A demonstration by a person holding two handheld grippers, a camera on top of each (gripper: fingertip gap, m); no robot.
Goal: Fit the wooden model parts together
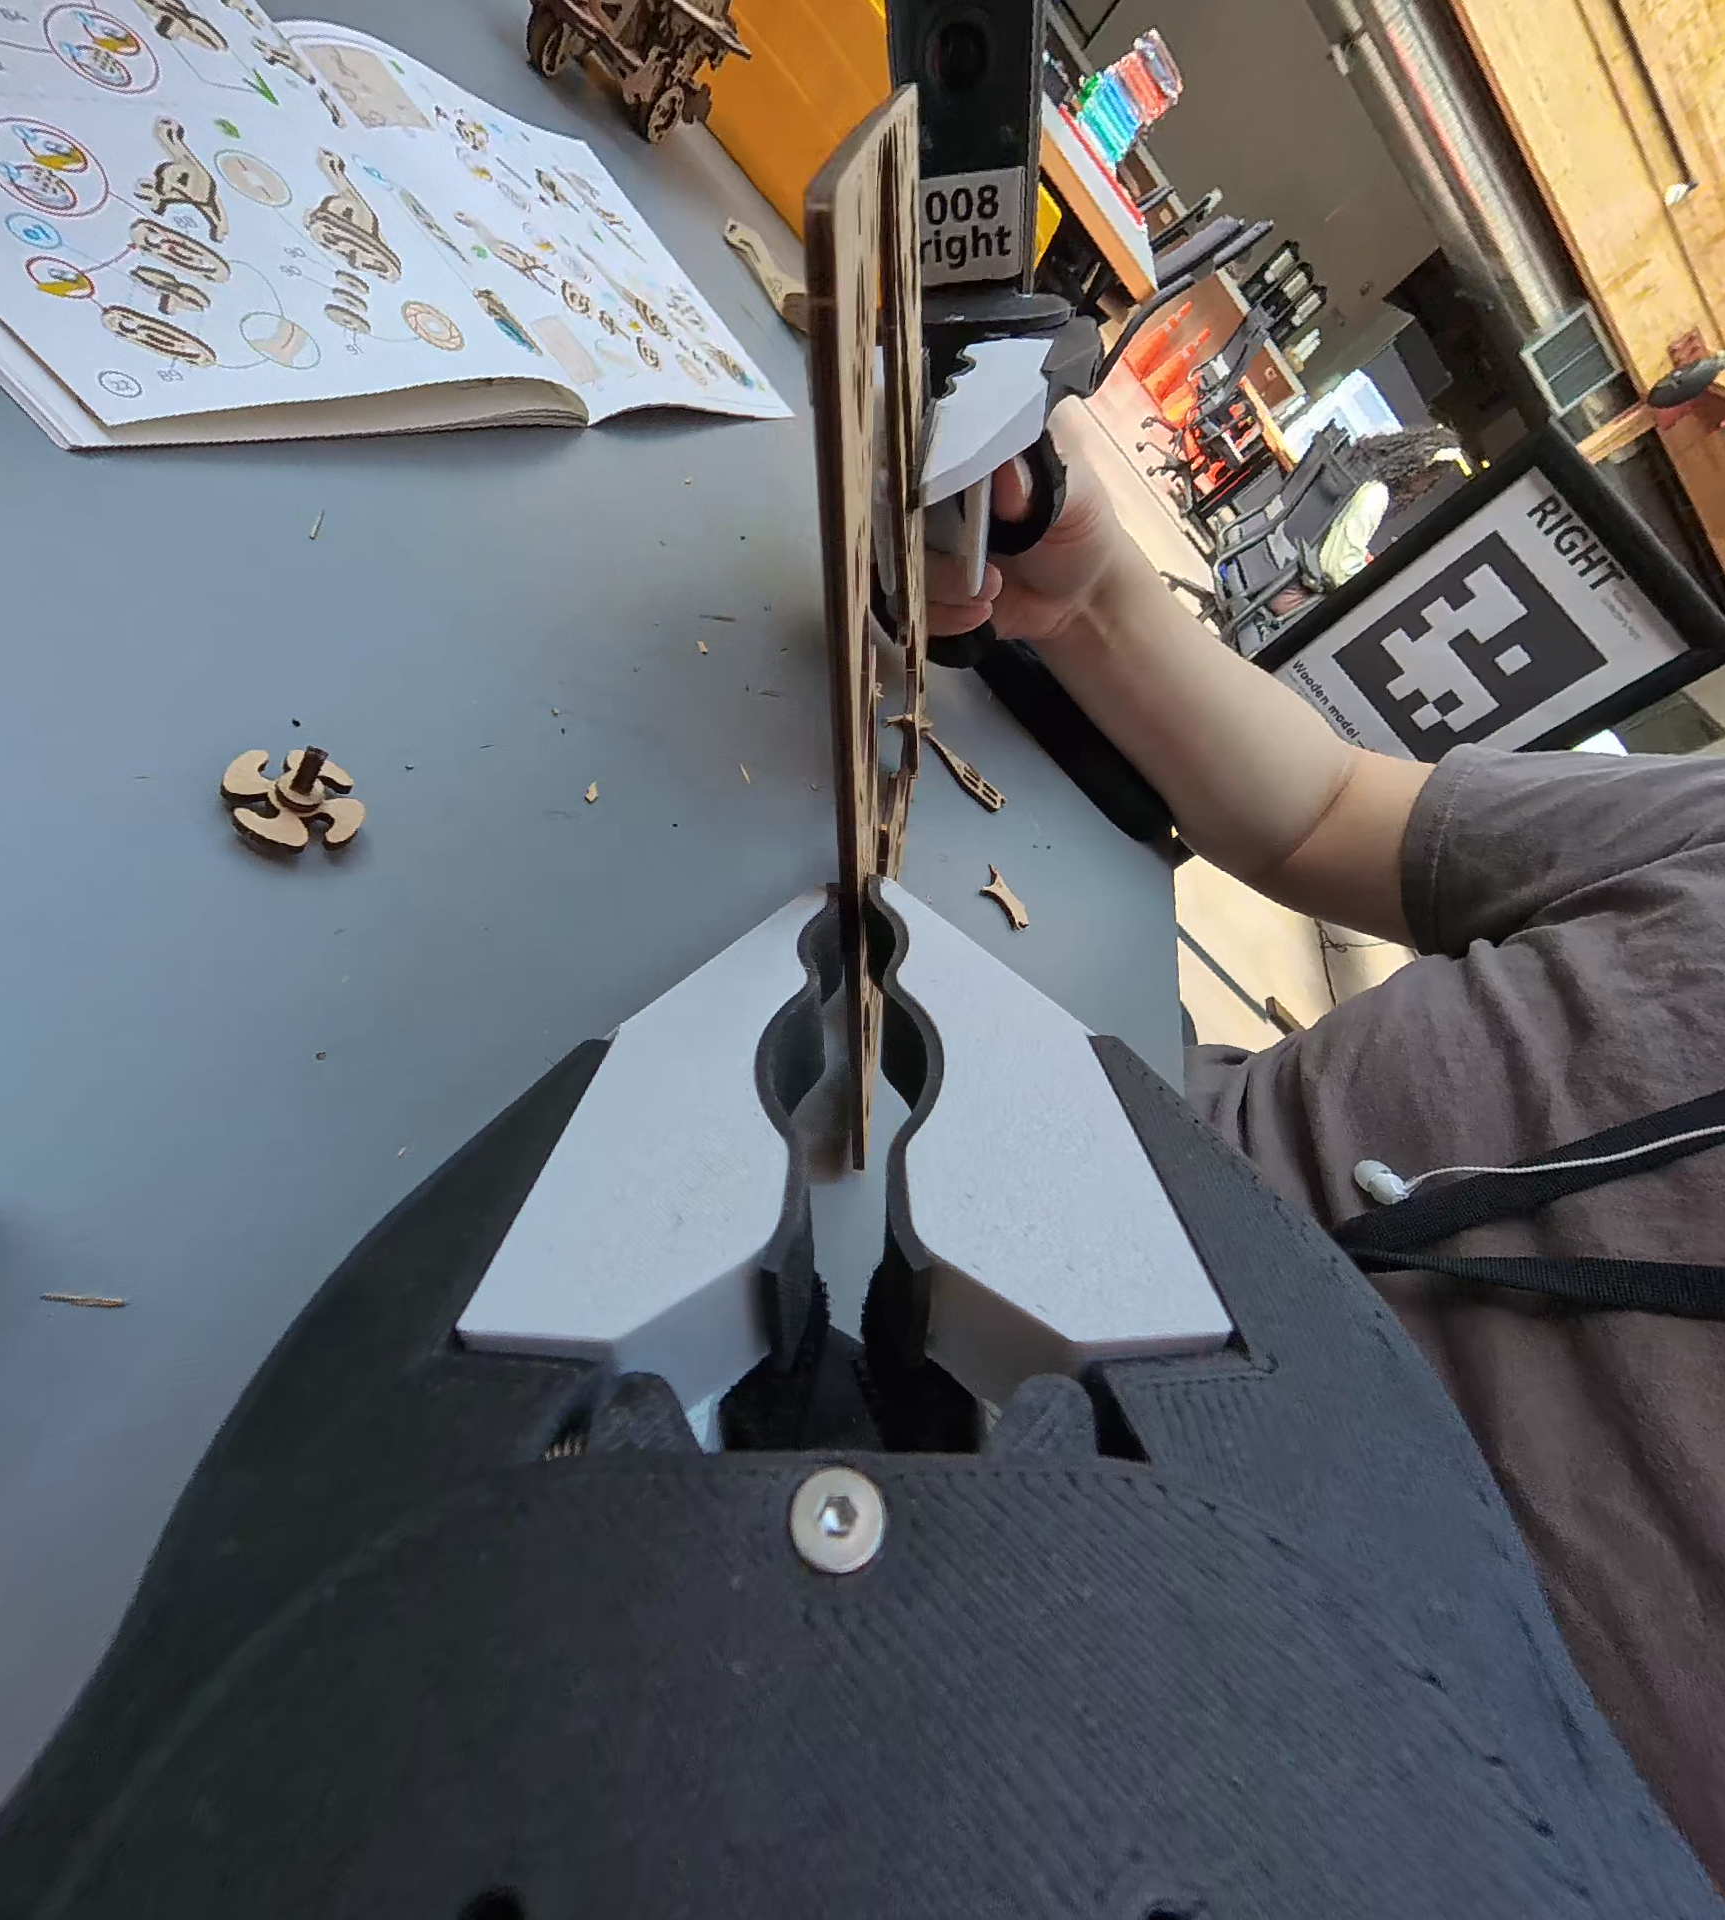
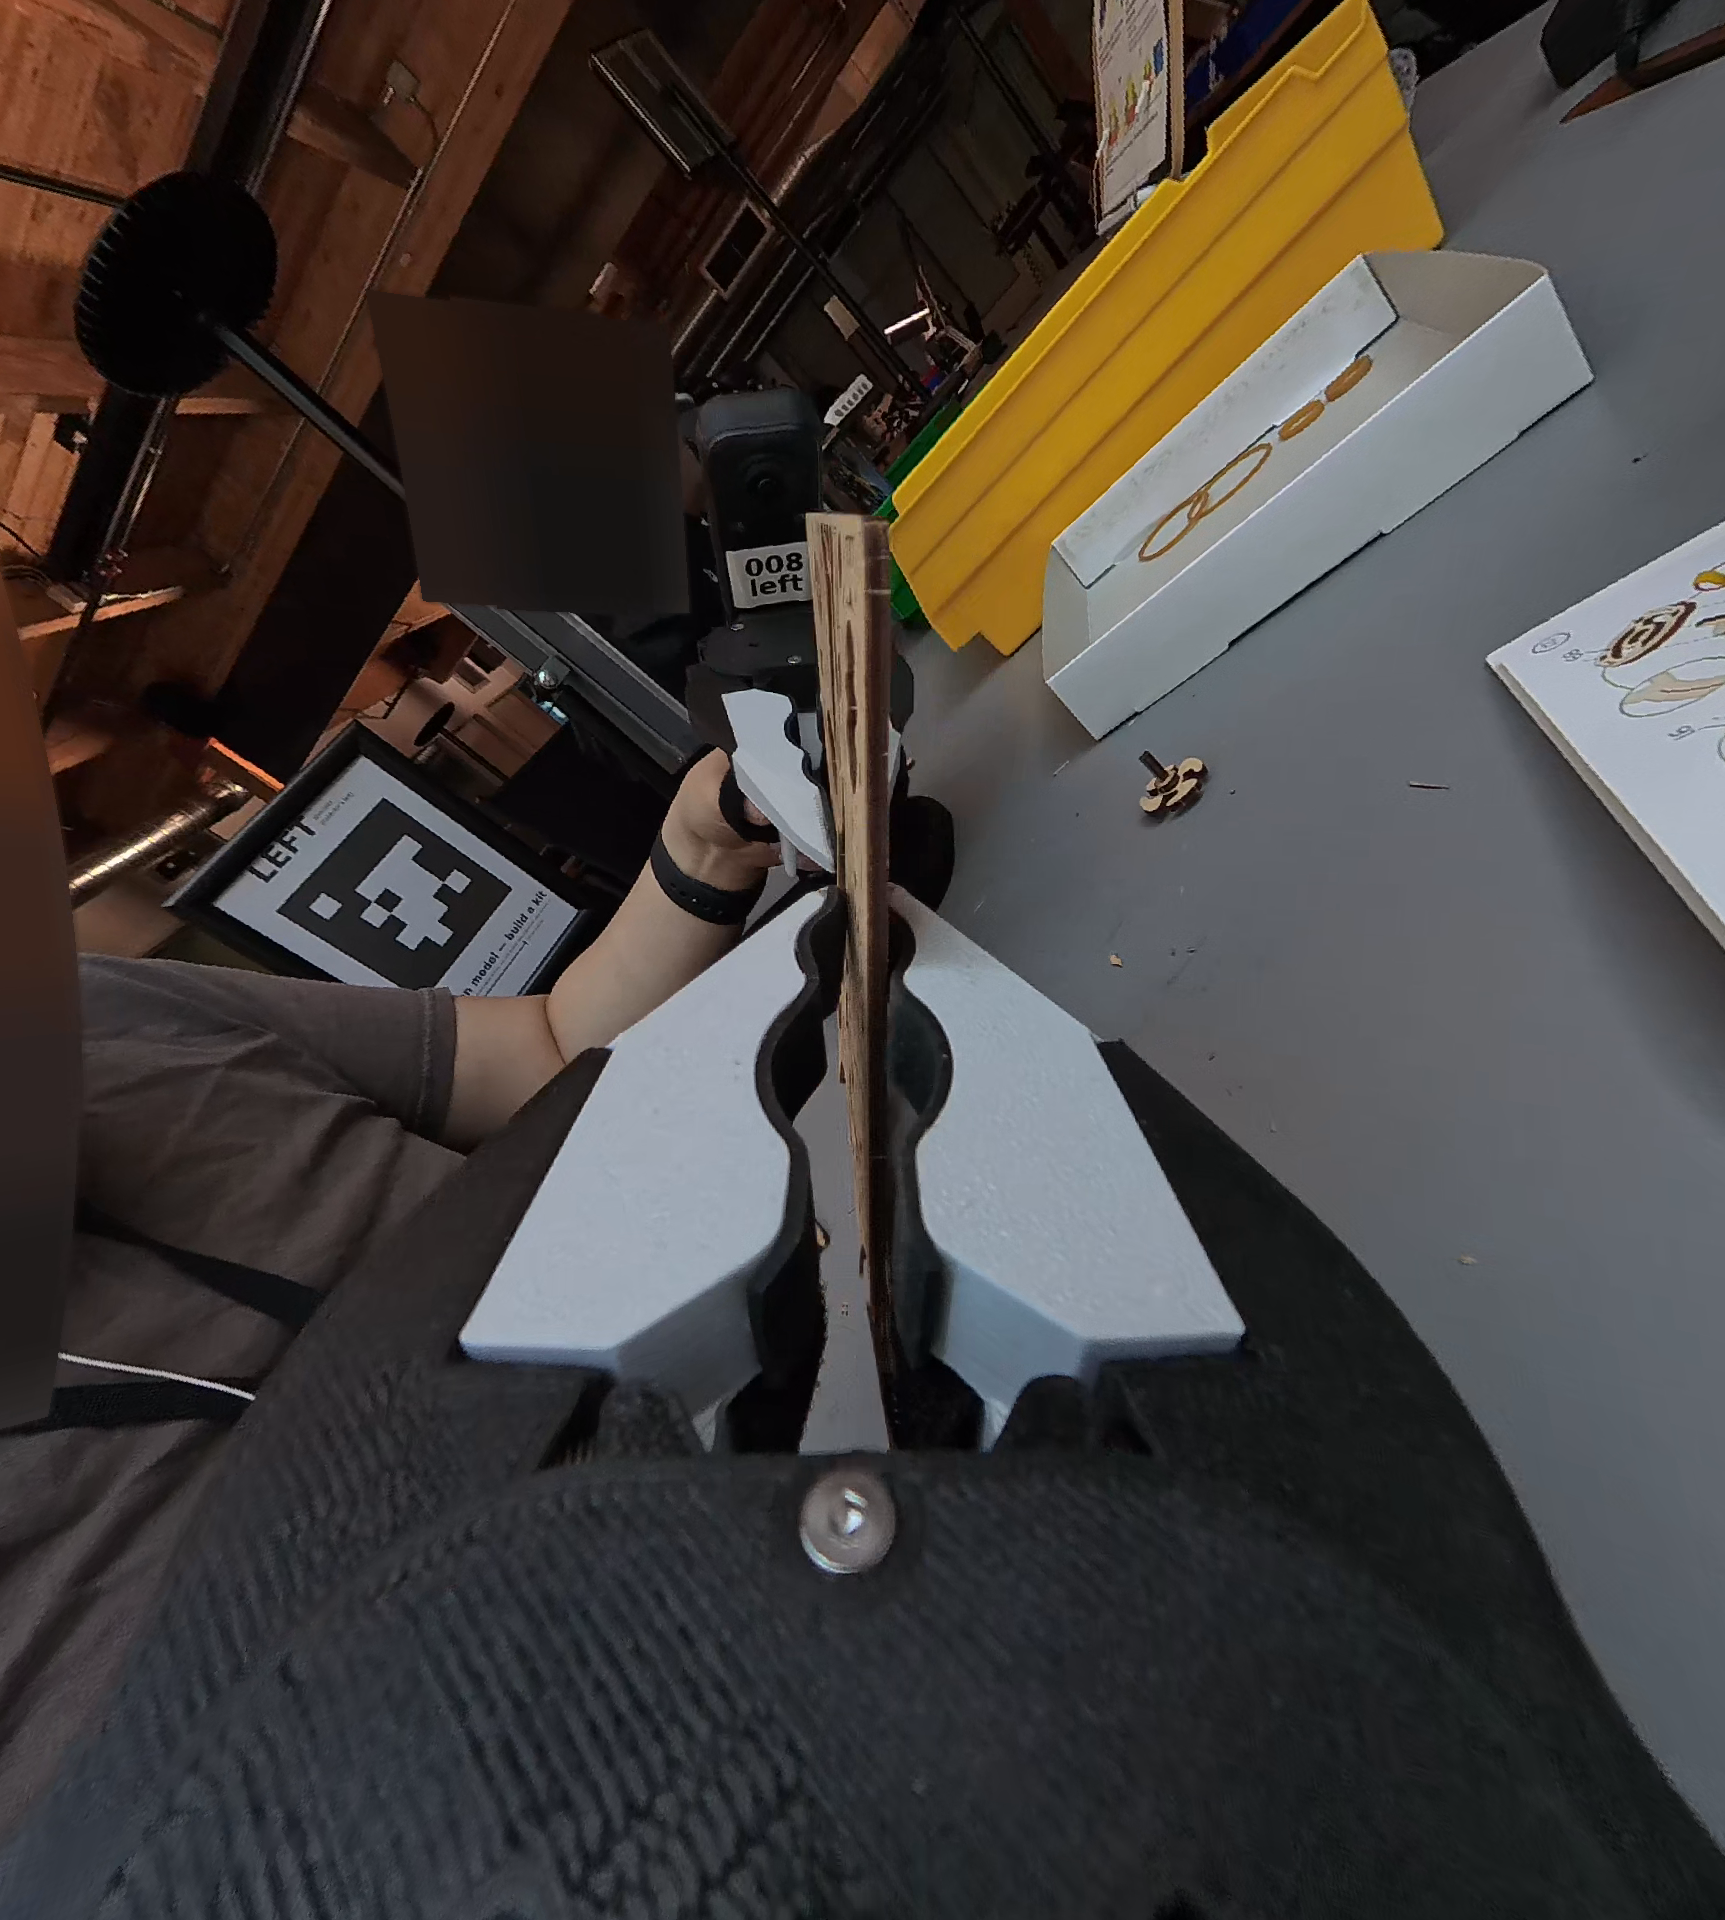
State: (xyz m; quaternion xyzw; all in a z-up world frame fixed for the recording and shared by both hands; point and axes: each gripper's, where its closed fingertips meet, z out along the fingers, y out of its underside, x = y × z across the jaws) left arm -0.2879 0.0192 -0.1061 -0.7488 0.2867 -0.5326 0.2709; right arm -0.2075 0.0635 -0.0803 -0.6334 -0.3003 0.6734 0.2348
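Observation:
A thin laser-cut wooden sheet (image 1: 856, 540) is held edge-on between both grippers above the grey table. My left gripper (image 1: 853, 904) is shut on its near end. My right gripper (image 1: 925, 457) grips the far end in the left wrist view. In the right wrist view my right gripper (image 2: 863, 925) is shut on the same sheet (image 2: 853, 727), and the left gripper (image 2: 816, 790) clamps the far end. A small wooden rotor on a peg (image 1: 292, 798) lies on the table; it also shows in the right wrist view (image 2: 1172, 787).
An open instruction booklet (image 1: 245, 229) lies at the back left. A built wooden model (image 1: 634, 52) stands behind it. Loose wooden pieces (image 1: 967, 774) and chips lie near the table edge. A white box (image 2: 1294, 488) with parts and a yellow bin (image 2: 1170, 343) stand beyond. My hands' fingertips stand some 10 cm from each other. About 35 cm separates my right fingertips from the built wooden model (image 1: 634, 52).

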